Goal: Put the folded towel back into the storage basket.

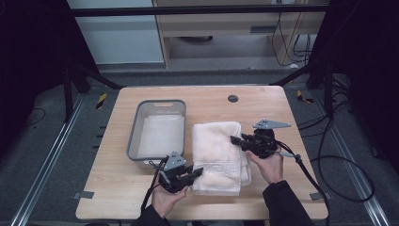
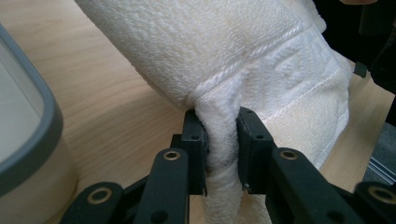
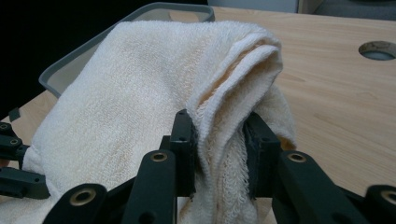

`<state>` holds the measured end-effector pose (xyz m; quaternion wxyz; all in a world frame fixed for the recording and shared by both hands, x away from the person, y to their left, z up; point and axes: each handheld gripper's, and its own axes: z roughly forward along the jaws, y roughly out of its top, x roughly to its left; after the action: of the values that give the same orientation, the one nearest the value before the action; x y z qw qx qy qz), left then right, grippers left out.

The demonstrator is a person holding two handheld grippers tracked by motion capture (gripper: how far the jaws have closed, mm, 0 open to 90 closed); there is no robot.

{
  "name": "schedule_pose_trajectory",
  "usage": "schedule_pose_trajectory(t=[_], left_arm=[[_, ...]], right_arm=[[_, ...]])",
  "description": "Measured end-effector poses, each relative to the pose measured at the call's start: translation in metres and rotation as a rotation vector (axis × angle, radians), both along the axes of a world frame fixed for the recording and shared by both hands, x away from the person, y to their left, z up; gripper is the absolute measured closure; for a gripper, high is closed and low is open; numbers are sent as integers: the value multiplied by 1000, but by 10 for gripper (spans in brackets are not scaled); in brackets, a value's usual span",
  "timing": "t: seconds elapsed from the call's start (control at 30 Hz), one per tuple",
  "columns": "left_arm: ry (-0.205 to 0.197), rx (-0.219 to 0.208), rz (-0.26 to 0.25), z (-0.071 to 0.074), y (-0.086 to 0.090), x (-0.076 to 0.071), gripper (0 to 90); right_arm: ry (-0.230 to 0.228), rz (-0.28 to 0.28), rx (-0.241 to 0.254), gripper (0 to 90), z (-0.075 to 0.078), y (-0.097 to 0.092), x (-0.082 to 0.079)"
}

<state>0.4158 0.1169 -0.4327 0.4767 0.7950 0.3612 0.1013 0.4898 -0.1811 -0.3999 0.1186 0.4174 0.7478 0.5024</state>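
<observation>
Towel: lying folded on the tabletop's middle, toward the near edge, just right of the grey bin.
Left gripper: clamping the towel's near-left corner, bunching cloth between its jaws.
Right gripper: pinching the folded right edge, layers gathered together.
Purpose: judging by opposite holds, both are gripping so the fold is staying intact while lifting.

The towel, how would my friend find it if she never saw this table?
Look at the wooden table and find the grey tub on it. Right next to the tub lies the folded towel, with the left claw and right claw each pinching an edge of it. It is the one soft, fluffy, cream-white thing there; everything around it is hard.
</observation>
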Motion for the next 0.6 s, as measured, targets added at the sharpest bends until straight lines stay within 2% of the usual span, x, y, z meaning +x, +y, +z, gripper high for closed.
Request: schedule_pose_trajectory(t=[0.23, 0.4, 0.6], left_arm=[[-31, -21, 16, 15, 10, 1, 746], [-55, -17, 32, 25, 16, 3, 746], [-68, -34, 49, 36, 27, 7, 746]], right_arm=[[-38, 5, 19, 691, 17, 6, 1], [-57, 9, 37, 691, 27, 12, 4], [-83, 18, 33, 691, 41, 25, 11]])
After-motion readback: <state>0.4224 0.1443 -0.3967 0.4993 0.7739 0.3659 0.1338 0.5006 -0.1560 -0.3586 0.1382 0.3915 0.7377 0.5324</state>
